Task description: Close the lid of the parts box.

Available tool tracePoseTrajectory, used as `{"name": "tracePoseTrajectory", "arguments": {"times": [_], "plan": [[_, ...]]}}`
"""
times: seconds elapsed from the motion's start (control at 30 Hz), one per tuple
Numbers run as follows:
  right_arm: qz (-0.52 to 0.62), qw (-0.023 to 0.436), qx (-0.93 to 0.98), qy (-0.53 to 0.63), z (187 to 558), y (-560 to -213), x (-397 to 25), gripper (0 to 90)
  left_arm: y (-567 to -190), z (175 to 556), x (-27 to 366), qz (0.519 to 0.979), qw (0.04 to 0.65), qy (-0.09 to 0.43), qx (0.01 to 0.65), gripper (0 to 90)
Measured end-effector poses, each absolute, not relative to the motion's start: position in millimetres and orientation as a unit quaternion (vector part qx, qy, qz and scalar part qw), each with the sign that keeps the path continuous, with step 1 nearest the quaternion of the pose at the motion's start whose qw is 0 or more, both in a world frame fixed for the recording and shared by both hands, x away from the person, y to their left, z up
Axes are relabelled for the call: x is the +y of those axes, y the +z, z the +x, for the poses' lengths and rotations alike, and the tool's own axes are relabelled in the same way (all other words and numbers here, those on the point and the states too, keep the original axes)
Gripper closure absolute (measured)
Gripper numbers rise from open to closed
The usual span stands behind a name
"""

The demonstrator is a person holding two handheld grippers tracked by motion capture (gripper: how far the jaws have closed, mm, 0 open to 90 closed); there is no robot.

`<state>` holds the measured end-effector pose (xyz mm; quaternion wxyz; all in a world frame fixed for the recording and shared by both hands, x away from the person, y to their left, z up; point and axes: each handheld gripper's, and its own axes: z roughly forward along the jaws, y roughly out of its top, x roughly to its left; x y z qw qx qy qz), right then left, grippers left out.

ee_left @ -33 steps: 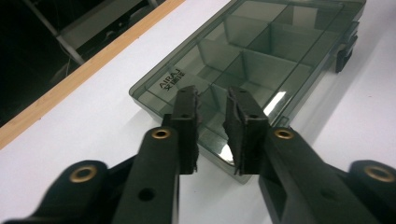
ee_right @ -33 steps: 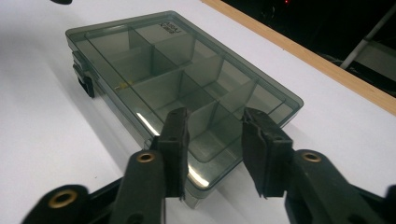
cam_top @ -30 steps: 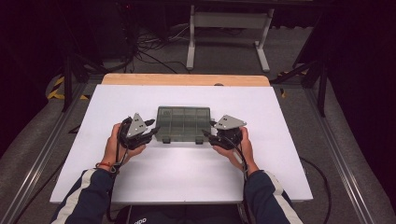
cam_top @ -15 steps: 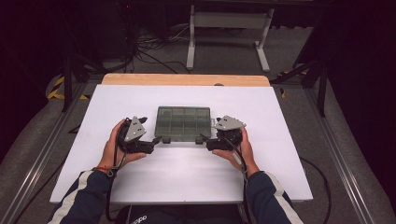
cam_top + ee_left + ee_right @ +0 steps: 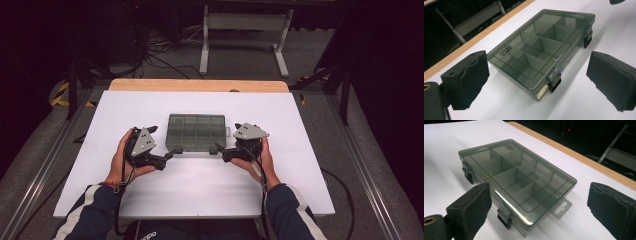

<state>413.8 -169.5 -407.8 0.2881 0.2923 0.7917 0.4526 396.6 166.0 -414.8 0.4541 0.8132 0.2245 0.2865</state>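
Closed clear box sits mid-table, two latches on its near edge. Left gripper and right gripper flank that edge, jaws wide, holding nothing. Best: bring one jaw tip under each latch, lift both evenly, and keep the box from sliding.

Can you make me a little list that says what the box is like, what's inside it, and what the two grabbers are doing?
box: smoky see-through organizer box, lying flat on the white table
lid: closed
latches: two dark latches on the front edge, look fastened
inside: dividers, compartments look empty
left gripper: open, near the box's front left corner, not holding it
right gripper: open, near the front right corner, not holding it
hang tab: clear tab sticking out of one short side
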Motion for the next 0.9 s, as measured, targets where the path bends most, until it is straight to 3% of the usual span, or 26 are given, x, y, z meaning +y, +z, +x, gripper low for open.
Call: {"name": "tracePoseTrajectory", "arguments": {"times": [0.9], "plan": [[0.269, 0.317, 0.796, 0.439, 392, -399, -172, 8.8, -402, 374, 173, 0.802, 0.471, 0.305, 0.205, 5.5]]}}
